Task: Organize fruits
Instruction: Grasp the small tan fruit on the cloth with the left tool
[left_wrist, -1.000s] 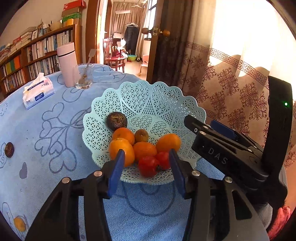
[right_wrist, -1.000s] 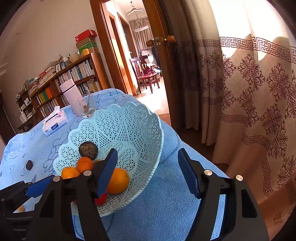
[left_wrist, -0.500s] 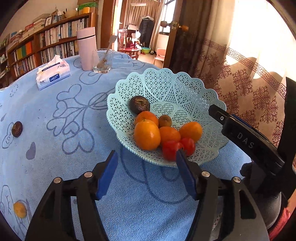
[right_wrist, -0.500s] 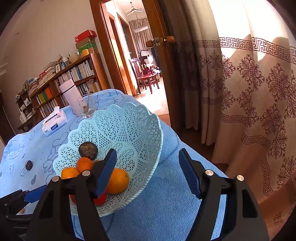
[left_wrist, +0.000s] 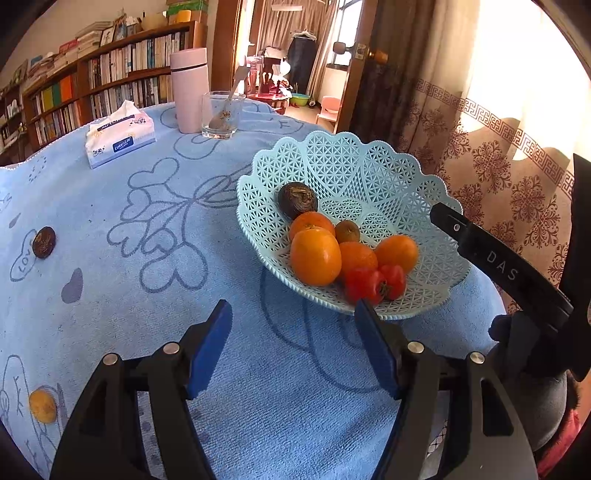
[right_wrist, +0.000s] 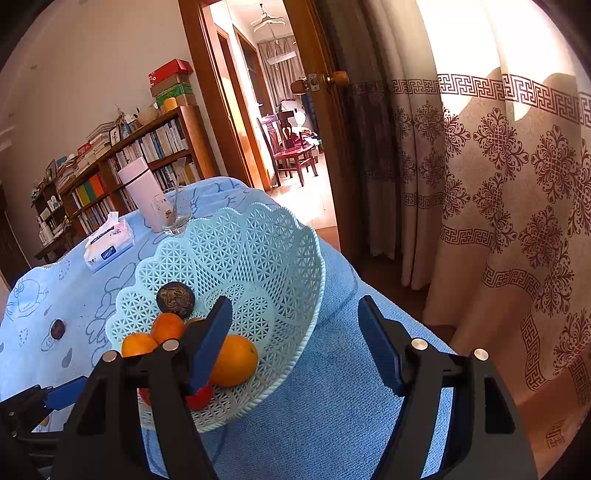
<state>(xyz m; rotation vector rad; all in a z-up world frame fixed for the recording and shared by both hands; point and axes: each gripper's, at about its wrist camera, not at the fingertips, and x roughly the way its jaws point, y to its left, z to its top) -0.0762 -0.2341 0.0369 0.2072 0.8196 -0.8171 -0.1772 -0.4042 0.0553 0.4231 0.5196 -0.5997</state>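
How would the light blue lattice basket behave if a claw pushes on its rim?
The basket looks like thin openwork plastic, so it is probably light and its scalloped rim may flex. The fruit, such as the large orange, is heaped on the near side, so the basket may tip. On the blue towelling cloth it would probably drag, not glide.

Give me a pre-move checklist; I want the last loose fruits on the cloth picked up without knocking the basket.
1. Left gripper free: ok, jaws just opened, nothing between them.
2. Right gripper free: ok, open over bare cloth.
3. Basket room: ok, far half clear.
4. Dark fruit unobstructed: ok, alone on tablecloth.
5. Small orange fruit near the edge: cannot tell if stable.
6. Right gripper clear of basket rim: cannot tell.
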